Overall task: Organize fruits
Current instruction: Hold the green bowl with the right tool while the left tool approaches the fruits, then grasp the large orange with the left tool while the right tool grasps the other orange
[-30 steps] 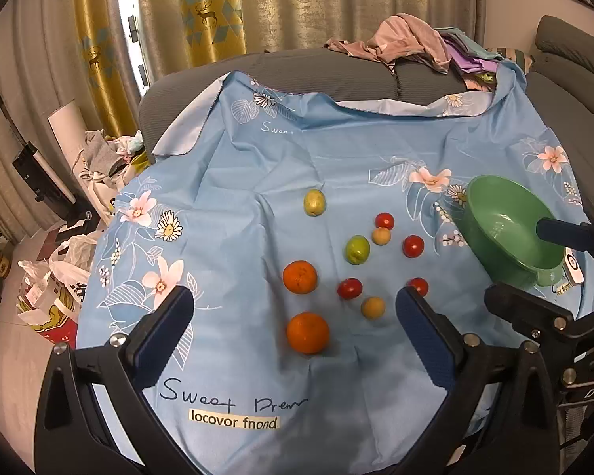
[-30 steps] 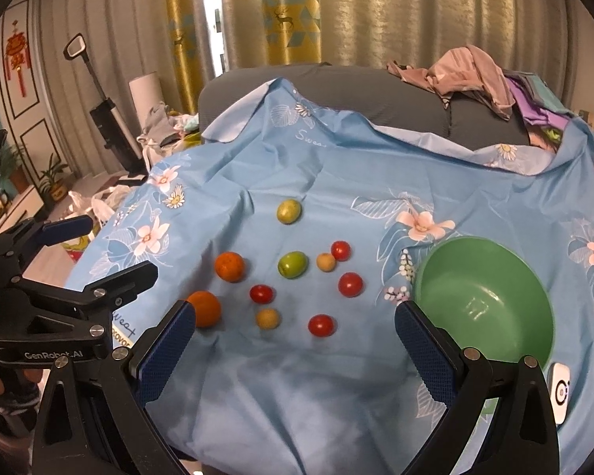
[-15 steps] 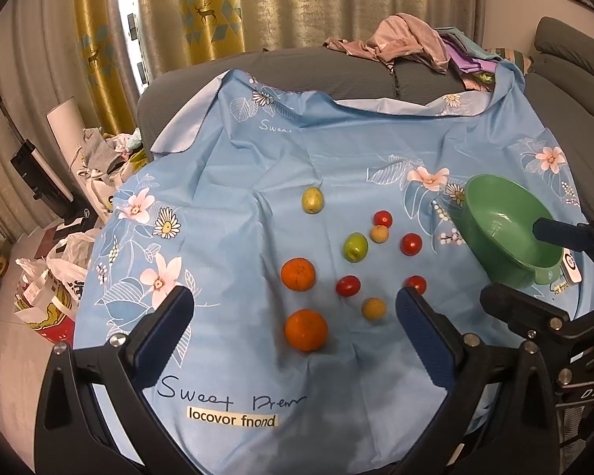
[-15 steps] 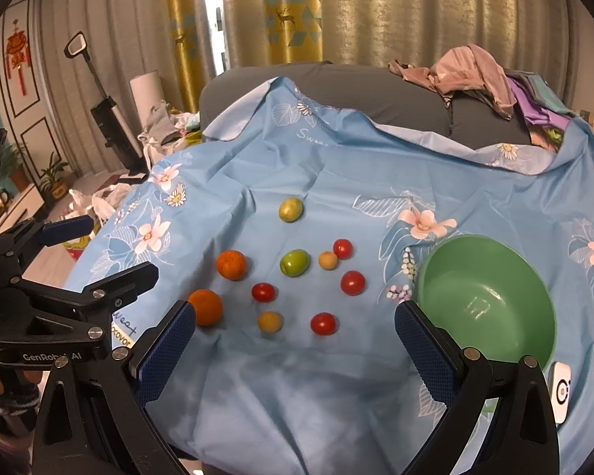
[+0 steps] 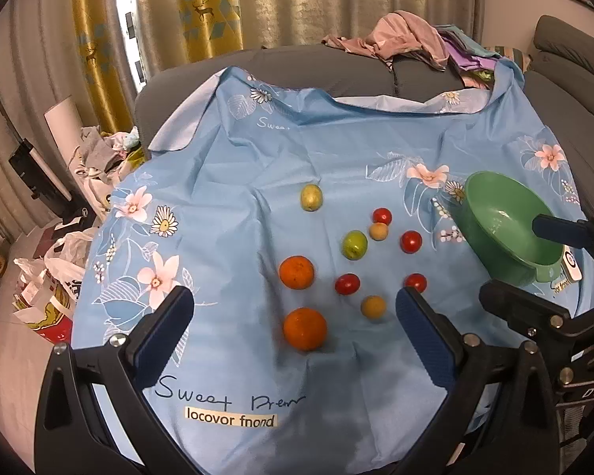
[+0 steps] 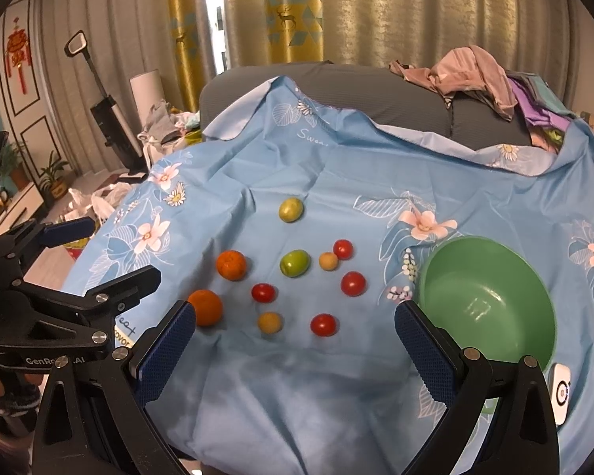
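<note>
The fruits (image 6: 293, 263) lie scattered on the cloth (image 6: 336, 182), none touching the bowl (image 6: 487, 301). The bowl sits on the cloth to the right of the fruits. The cloth drapes over a sofa (image 6: 336, 79). A heap of clothes (image 6: 475, 75) lies behind, on the sofa back.

We are seeing the green bowl (image 5: 499, 225) only in part from the left wrist, the right tool's (image 5: 554, 269) dark arm crossing its near rim and hiding most of the small white device (image 5: 573, 271) beside it. From the right wrist, that device (image 6: 561, 392) is sitting half behind a finger (image 6: 427, 348) mount, its marking too small to read. The left tool's (image 6: 111, 253) lettering is being cut off by a screw. The print on the blue cloth (image 6: 336, 376) is hiding under that tool there.
</note>
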A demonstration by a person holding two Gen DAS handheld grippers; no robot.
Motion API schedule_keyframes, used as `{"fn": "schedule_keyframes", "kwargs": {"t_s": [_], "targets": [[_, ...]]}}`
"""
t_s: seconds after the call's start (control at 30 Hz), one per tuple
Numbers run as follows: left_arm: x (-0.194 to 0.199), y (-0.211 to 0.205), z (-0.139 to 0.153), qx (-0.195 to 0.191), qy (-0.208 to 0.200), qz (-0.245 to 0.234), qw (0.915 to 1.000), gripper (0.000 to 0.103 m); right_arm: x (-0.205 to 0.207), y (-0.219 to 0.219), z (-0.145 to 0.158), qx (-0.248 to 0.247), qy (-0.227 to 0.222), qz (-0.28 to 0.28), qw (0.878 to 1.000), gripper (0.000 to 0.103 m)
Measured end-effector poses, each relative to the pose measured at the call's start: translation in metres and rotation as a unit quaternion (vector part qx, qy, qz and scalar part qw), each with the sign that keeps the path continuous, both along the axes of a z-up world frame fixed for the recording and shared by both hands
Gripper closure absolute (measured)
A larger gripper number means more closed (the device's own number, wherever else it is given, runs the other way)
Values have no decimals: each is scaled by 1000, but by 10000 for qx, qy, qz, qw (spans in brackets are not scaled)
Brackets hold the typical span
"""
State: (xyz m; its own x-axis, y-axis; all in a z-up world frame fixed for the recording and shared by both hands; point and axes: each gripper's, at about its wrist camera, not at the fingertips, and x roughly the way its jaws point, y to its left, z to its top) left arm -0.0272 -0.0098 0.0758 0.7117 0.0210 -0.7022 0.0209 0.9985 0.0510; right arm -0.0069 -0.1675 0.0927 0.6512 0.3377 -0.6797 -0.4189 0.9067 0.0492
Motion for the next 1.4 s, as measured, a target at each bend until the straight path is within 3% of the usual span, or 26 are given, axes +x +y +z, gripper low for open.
{"fn": "schedule_keyframes", "kwargs": {"t_s": [0.07, 0.23, 0.6, 0.83, 0.97, 1.07, 1.4], "targets": [[2, 2, -2, -114, 35, -54, 9999, 1, 0, 1, -1, -10, 25, -7, 10000, 2], [6, 18, -17, -830, 183, -287, 9960, 1, 6, 2, -15, -11, 171, -13, 9999, 2], [4, 45, -78, -1363, 678, -515, 9870, 2, 23, 5, -72, 196, 762, 203, 9967, 5], [15, 36, -82, -1524, 651, -853, 9825, 7, 33, 9, -95, 365, 1122, 346, 9924, 22], [21, 36, -88, -1534, 732, -908, 9813, 11, 40, 16, -105, 399, 1277, 516, 9897, 33], [25, 35, -91, -1494, 792, -954, 9810, 15, 45, 21, -112, 442, 1363, 591, 9879, 34], [54, 27, -112, -706, 939, -1071, 9873, 48, 70, 25, -98, 649, 1142, 595, 9895, 34]]}}
